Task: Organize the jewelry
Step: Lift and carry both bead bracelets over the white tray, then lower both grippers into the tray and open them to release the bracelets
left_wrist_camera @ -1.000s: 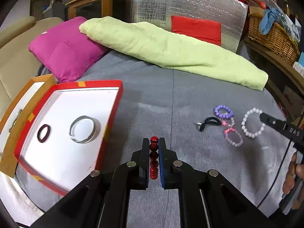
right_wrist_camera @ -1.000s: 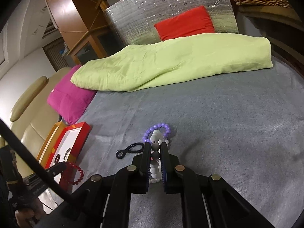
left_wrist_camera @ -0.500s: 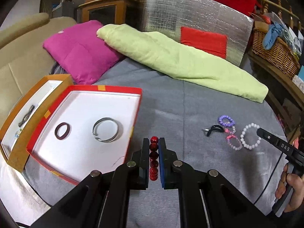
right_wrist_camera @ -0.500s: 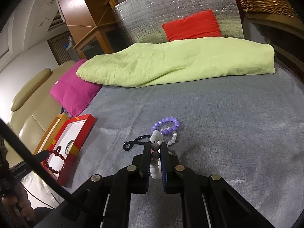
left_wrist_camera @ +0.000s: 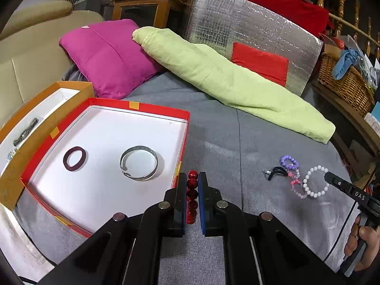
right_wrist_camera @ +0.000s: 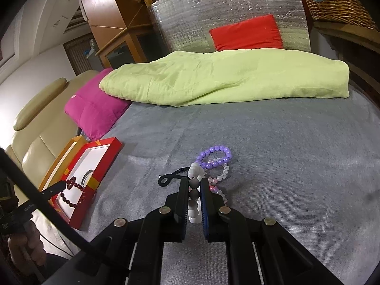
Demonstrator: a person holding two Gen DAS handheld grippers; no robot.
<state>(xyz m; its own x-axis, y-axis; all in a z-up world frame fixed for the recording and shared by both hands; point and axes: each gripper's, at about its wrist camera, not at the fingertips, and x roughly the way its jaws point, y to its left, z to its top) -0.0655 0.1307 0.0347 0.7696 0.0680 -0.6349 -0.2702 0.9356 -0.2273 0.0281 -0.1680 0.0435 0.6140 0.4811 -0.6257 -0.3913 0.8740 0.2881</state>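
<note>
My left gripper (left_wrist_camera: 192, 178) is shut on a dark red bead bracelet (left_wrist_camera: 192, 196), held above the right rim of the red box (left_wrist_camera: 142, 107). The box holds a silver bangle (left_wrist_camera: 139, 166) and a dark maroon ring (left_wrist_camera: 75, 158). My right gripper (right_wrist_camera: 192, 185) is shut on a white bead bracelet (right_wrist_camera: 194, 204), raised over the grey bed. Below it lie a purple bead bracelet (right_wrist_camera: 215, 156), a pink bead bracelet (right_wrist_camera: 219, 193) and a black hair tie (right_wrist_camera: 169, 178). In the right wrist view the left gripper (right_wrist_camera: 64, 184) shows with the red bracelet hanging over the box (right_wrist_camera: 95, 163).
An orange box (left_wrist_camera: 42, 109) with small items stands left of the red one. A magenta pillow (left_wrist_camera: 106, 54), a green folded blanket (left_wrist_camera: 225, 80) and a silver foil panel (left_wrist_camera: 249, 21) lie at the back. A wicker basket (left_wrist_camera: 344, 83) stands at the right.
The left gripper has moved left and back with the red bracelet, closer to the red box. The right gripper has lifted the white bracelet slightly off the bed.
</note>
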